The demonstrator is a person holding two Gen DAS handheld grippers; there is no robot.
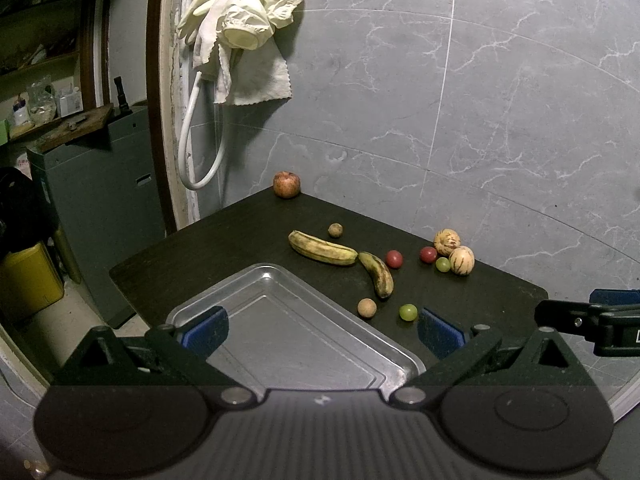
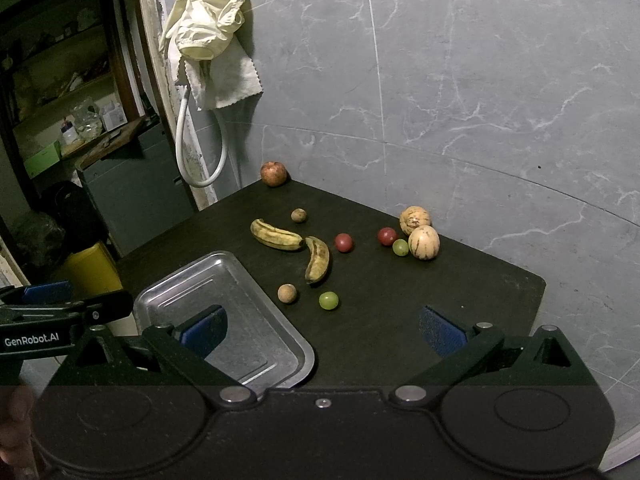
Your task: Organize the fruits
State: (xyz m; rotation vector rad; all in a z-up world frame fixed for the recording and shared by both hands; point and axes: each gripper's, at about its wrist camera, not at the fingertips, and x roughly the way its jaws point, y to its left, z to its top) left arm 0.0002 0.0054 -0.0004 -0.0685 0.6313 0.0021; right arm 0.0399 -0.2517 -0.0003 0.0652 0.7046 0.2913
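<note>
A silver metal tray (image 1: 248, 284) (image 2: 180, 284) sits empty at the near left of the dark table. Beyond it lie two spotted bananas (image 1: 322, 249) (image 2: 318, 260), two brown longans (image 1: 367, 307) (image 2: 287, 293), two green grapes (image 1: 408, 312) (image 2: 328, 300), two red cherry tomatoes (image 1: 394, 259) (image 2: 343, 242), two striped yellow melons (image 1: 462, 260) (image 2: 424, 242) and a red apple (image 1: 286, 184) (image 2: 273, 174) at the far corner. My left gripper (image 1: 322, 330) hangs open above the tray. My right gripper (image 2: 322, 330) is open over the table's near edge, holding nothing.
The dark table (image 1: 240, 232) (image 2: 440, 288) stands in a corner against a grey marble wall (image 1: 480, 100). Cream gloves and a cloth (image 1: 240, 32) hang above a white hose (image 1: 200, 152). A grey cabinet (image 1: 100, 200) and a yellow bin (image 1: 28, 276) stand left.
</note>
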